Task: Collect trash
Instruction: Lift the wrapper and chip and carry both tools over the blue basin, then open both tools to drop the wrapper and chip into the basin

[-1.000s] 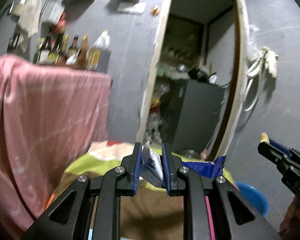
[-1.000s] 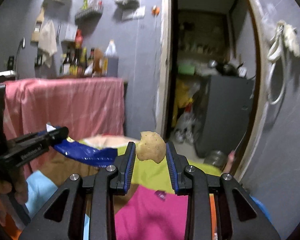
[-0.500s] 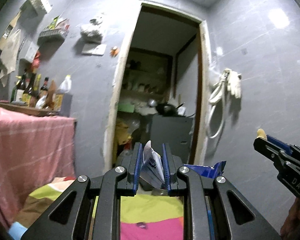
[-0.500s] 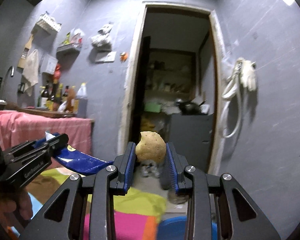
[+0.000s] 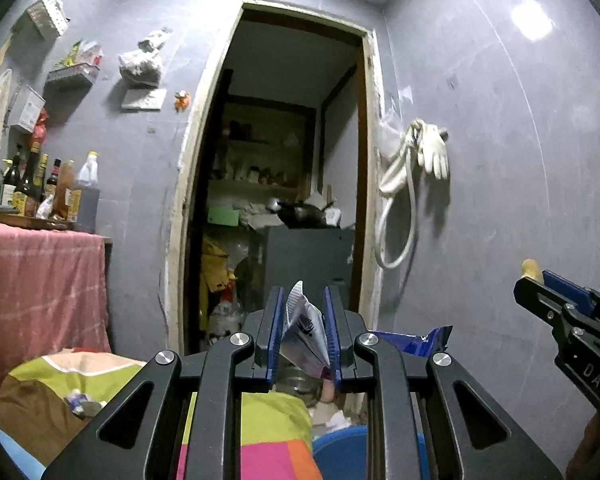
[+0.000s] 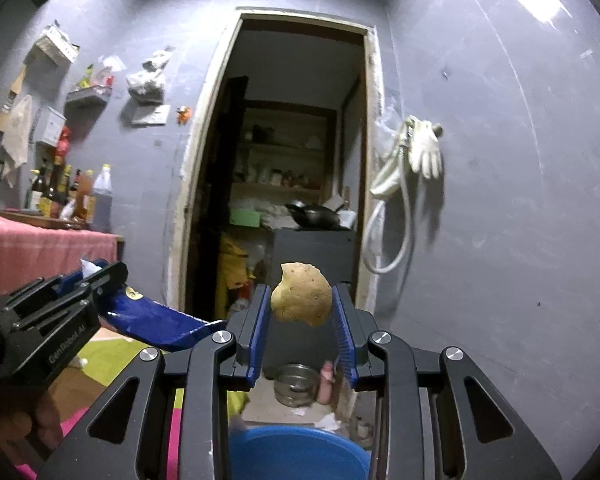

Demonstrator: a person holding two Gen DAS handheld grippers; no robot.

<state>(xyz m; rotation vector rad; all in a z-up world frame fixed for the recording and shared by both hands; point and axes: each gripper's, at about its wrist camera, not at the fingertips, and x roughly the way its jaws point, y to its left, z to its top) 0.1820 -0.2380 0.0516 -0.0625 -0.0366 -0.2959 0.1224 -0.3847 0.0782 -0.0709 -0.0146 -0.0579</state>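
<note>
Trash, two pieces, both carried in my grippers before the open doorway (image 5: 284, 184). My left gripper (image 5: 304, 332) has its jaws narrowed on a crumpled wrapper (image 5: 306, 328): thin glossy film, silvery white with dark print on the inner face, deep blue on the outer, a torn blue flap sticking out toward the doorway's right post. My right gripper (image 6: 302, 312) pinches a biscuit (image 6: 302, 295) edgewise between its ribbed blue pads (image 6: 260, 320): a flat, tan, speckled disc, dry and matte, with a bite-shaped notch in its upper left rim. A round blue plastic tub (image 6: 296, 452) sits low in front of the doorway, below the biscuit. A dented metal pot (image 6: 294, 384) stands on the floor at the threshold.
</note>
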